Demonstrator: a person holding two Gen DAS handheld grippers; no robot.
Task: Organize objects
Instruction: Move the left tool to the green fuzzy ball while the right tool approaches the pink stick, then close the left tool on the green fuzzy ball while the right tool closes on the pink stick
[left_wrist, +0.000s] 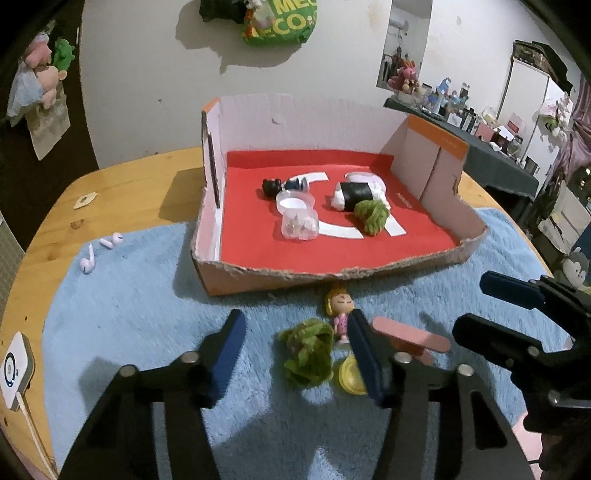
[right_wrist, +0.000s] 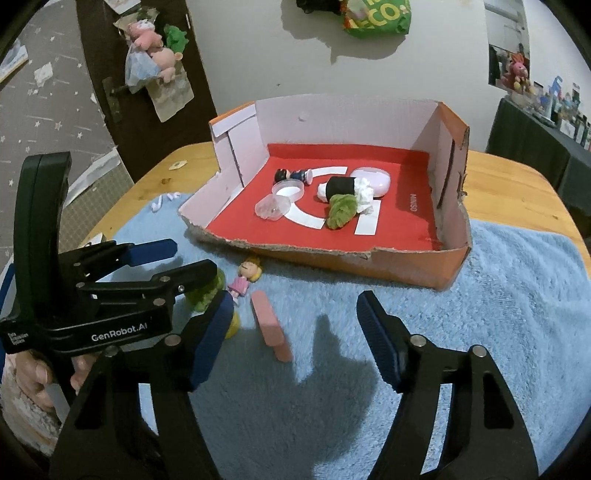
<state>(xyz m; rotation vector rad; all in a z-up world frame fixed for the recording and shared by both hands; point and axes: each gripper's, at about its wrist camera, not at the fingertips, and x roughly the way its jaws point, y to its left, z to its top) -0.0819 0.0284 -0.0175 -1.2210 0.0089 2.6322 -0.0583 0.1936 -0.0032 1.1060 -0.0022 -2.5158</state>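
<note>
The left gripper (left_wrist: 295, 354) hangs low over the blue towel (left_wrist: 147, 314), fingers spread wide and holding nothing. Between them lies a green knitted ball (left_wrist: 306, 352). A yellow disc (left_wrist: 351, 376) sits partly hidden by the right-hand finger, touching or just beside the ball. A small doll in a pink dress (left_wrist: 341, 308) lies just past the ball, its head toward the cardboard tray (left_wrist: 258, 275). A pink eraser block (left_wrist: 410, 334) rests on the towel near the doll.

The right gripper (right_wrist: 291, 336) hovers above the towel's near edge, also spread wide and empty, with the pink block just inside its left finger.

The tray sits at the towel's far edge, its near wall torn low and its floor red. Inside it lie a second green knitted ball (left_wrist: 371, 216), a black-and-white roll (left_wrist: 354, 195) touching that ball, a pale pink case (right_wrist: 371, 179) behind the roll, a clear open capsule (left_wrist: 297, 219) and a small dark figure (left_wrist: 284, 184) lying on its side.

Two white earbuds (left_wrist: 99, 251) lie at the towel's far left corner. A white device (left_wrist: 14, 365) sits on the tabletop's left edge.
</note>
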